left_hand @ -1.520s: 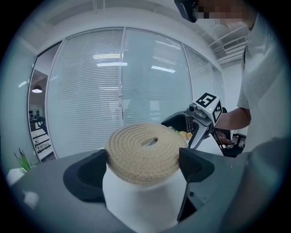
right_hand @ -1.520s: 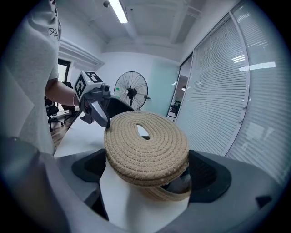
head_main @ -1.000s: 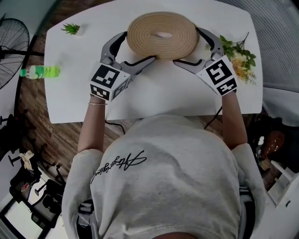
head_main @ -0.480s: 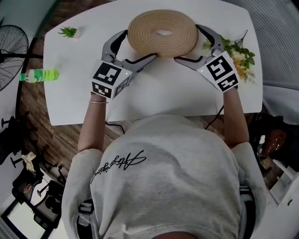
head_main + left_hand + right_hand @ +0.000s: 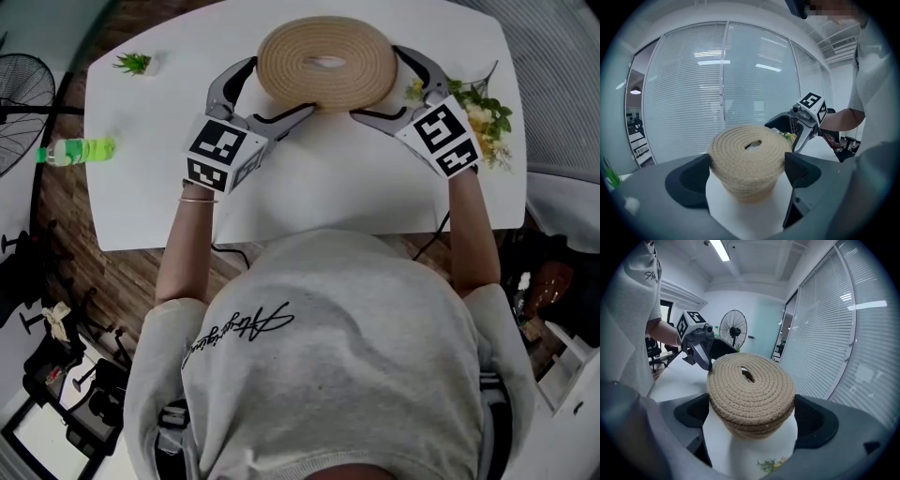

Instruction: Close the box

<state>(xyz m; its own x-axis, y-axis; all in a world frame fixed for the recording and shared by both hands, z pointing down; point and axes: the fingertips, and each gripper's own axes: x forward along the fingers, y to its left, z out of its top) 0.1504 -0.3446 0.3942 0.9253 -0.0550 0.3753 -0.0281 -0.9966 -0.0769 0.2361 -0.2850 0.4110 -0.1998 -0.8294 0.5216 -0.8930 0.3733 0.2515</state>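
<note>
Two grippers flank one coiled-rope box on the white table (image 5: 319, 187). Far left, a green bottle (image 5: 77, 150) lies near the table's edge, well apart from the work.

Next comes the left gripper (image 5: 748, 168). Its jaws are spread wide, and both pads bear on the rim of the woven lid (image 5: 326, 61) between them. A moment ago its view showed only the lid with bare tabletop beneath. Now the woven box (image 5: 749, 191) shows directly under the lid, so the lid has come down.

At the centre, the lid sits level on the box, toward the table's far edge.

The right gripper (image 5: 751, 411) shows the same change. The dark gap under a skewed lid is gone, and the visible edges line up. Its jaws are likewise wide apart and press the lid's rim on both sides. Just right of it lies a sprig of flowers (image 5: 480, 111).

I judge the box to be in effect closed. What remains is to let go on both sides and draw back without dragging the lid askew.
</note>
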